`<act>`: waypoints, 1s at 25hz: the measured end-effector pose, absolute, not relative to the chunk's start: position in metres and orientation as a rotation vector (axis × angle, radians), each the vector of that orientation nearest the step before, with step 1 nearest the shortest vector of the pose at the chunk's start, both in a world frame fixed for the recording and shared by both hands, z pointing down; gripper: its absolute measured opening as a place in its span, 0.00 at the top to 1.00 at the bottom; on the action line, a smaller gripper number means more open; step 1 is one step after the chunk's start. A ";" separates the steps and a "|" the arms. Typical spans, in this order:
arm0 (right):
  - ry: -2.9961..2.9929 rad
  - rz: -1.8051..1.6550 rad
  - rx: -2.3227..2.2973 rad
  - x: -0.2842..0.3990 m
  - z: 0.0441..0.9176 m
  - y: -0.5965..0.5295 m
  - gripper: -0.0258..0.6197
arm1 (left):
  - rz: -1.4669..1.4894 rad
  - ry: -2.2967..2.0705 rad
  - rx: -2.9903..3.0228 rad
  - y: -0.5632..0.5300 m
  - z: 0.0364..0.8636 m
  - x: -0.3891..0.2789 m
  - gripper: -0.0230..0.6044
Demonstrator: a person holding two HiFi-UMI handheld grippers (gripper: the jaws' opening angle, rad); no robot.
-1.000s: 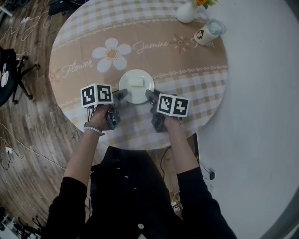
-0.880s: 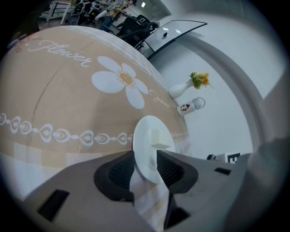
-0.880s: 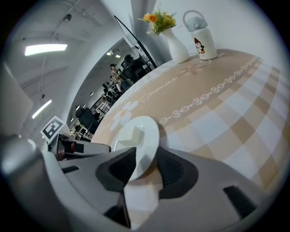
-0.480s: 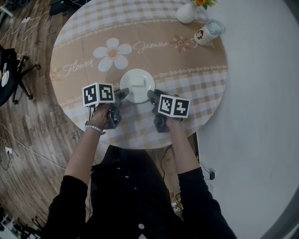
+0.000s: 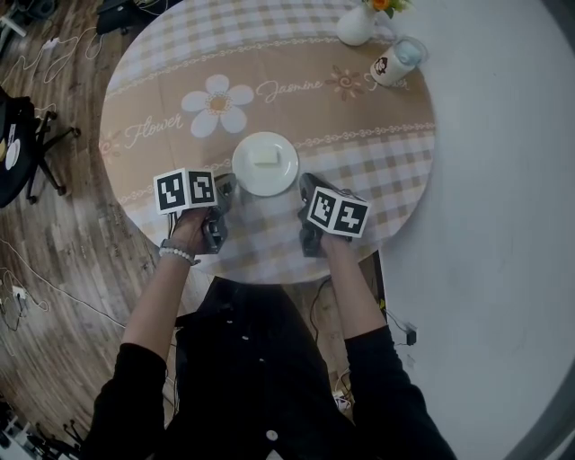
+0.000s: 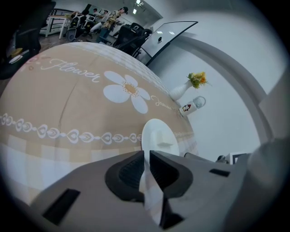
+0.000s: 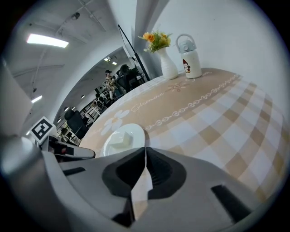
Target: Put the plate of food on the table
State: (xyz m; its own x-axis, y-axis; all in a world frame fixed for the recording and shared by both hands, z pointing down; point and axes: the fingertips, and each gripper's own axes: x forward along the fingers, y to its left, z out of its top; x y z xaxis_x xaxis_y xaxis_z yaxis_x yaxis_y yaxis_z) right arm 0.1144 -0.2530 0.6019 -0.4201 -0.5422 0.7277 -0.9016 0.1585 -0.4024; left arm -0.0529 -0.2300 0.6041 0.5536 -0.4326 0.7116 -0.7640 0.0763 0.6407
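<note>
A white plate [image 5: 265, 164] with a pale block of food [image 5: 263, 156] rests on the round table's checked cloth [image 5: 269, 81], near the front edge. My left gripper [image 5: 225, 187] hovers just left of the plate and my right gripper [image 5: 307, 187] just right of it, both clear of the rim. In the left gripper view the plate [image 6: 156, 136] lies beyond the left gripper [image 6: 146, 154], whose jaws are closing to a narrow slit with nothing between them. In the right gripper view the right gripper [image 7: 145, 150] is closing, its tips meeting on nothing, short of the plate [image 7: 122, 138].
A white vase of flowers [image 5: 358, 22] and a lidded white flask [image 5: 397, 61] stand at the table's far right. A white wall runs along the right. A black chair [image 5: 18, 135] and cables lie on the wood floor at left.
Both grippers have let go of the plate's rim and drawn back toward the person. The plate stays where it was on the cloth.
</note>
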 end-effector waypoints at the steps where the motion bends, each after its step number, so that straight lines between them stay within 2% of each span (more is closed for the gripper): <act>1: -2.036 1.152 1.377 0.114 0.599 -0.252 0.95 | 0.325 -1.069 1.566 -0.231 0.601 -0.055 0.91; 15: -2.198 0.689 1.413 0.099 0.518 -0.243 0.96 | 0.161 -1.213 1.919 -0.239 0.492 -0.058 0.95; 25: -2.366 0.504 1.480 0.091 0.433 -0.230 0.96 | 0.124 -1.295 2.178 -0.228 0.407 -0.056 0.96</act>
State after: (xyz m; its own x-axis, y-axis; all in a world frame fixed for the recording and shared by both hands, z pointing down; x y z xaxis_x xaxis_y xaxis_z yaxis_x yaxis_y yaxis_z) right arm 0.0907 -0.2300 0.4334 -0.4216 -0.7970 0.4325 -0.9040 0.4064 -0.1325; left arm -0.0562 -0.2282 0.4069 0.5208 -0.7709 0.3667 -0.8265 -0.3478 0.4426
